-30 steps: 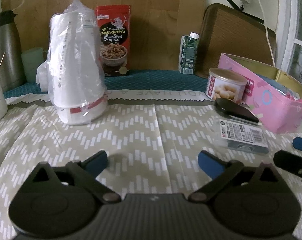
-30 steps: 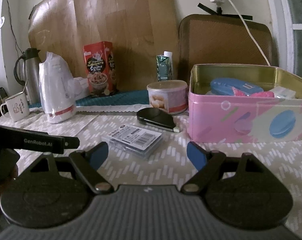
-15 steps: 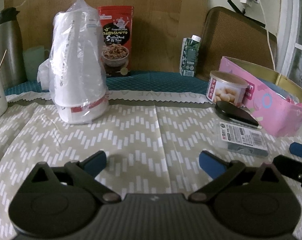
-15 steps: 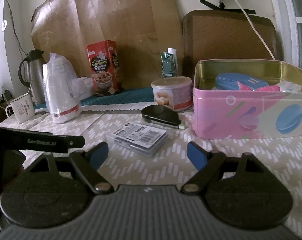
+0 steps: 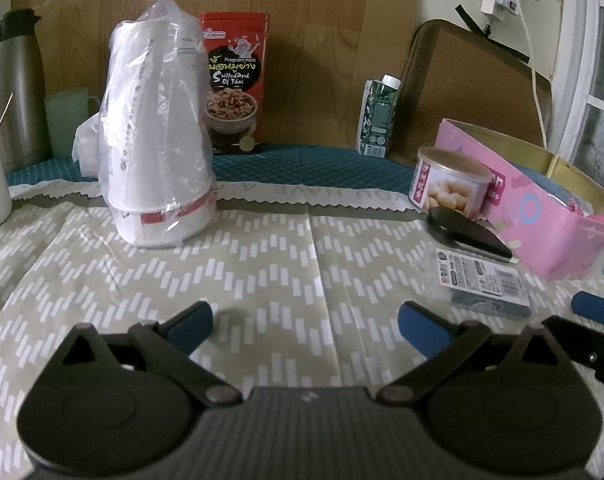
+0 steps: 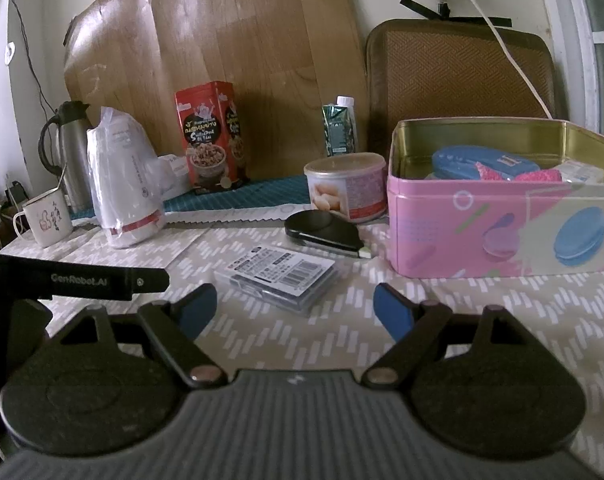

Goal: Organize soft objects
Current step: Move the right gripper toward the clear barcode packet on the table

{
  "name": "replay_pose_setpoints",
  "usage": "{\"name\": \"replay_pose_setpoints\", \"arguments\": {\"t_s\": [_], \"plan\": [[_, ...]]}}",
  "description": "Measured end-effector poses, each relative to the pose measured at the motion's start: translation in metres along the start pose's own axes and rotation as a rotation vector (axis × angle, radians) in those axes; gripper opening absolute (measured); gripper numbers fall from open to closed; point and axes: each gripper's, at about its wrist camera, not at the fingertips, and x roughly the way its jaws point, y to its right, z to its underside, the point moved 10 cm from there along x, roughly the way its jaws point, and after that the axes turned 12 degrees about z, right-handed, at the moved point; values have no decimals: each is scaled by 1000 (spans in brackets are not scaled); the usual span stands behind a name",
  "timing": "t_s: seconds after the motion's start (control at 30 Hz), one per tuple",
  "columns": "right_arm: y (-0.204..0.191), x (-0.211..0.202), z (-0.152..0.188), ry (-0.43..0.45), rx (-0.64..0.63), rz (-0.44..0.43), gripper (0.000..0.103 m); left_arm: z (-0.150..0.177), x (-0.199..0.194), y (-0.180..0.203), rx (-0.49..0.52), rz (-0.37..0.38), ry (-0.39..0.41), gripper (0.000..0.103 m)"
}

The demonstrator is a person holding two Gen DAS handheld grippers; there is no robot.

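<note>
A pink tin box [image 6: 502, 228] stands open at the right, holding a blue case [image 6: 482, 160] and a pink soft item [image 6: 538, 176]; it also shows in the left wrist view [image 5: 542, 216]. A clear plastic packet with a barcode label [image 6: 277, 276] lies on the cloth just ahead of my right gripper [image 6: 295, 308], which is open and empty. It also shows in the left wrist view [image 5: 482, 280]. A black flat case [image 6: 322, 230] lies behind it. My left gripper [image 5: 306, 324] is open and empty over bare cloth.
A bagged stack of white cups [image 5: 157, 152] stands at the left. A red snack tin [image 5: 233, 84], a green carton [image 5: 378, 116], a round can [image 5: 450, 184], a steel flask [image 5: 9, 88] and a white mug [image 6: 45, 220] stand around the back.
Both grippers have drifted slightly back and up, so the objects sit a little lower and further in view. Both stay open and empty.
</note>
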Motion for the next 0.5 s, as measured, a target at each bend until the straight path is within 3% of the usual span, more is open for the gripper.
{"name": "replay_pose_setpoints", "arguments": {"t_s": [0.5], "plan": [[0, 12, 6, -75, -13, -4, 81, 0, -1, 1, -7, 3, 5, 102]]}}
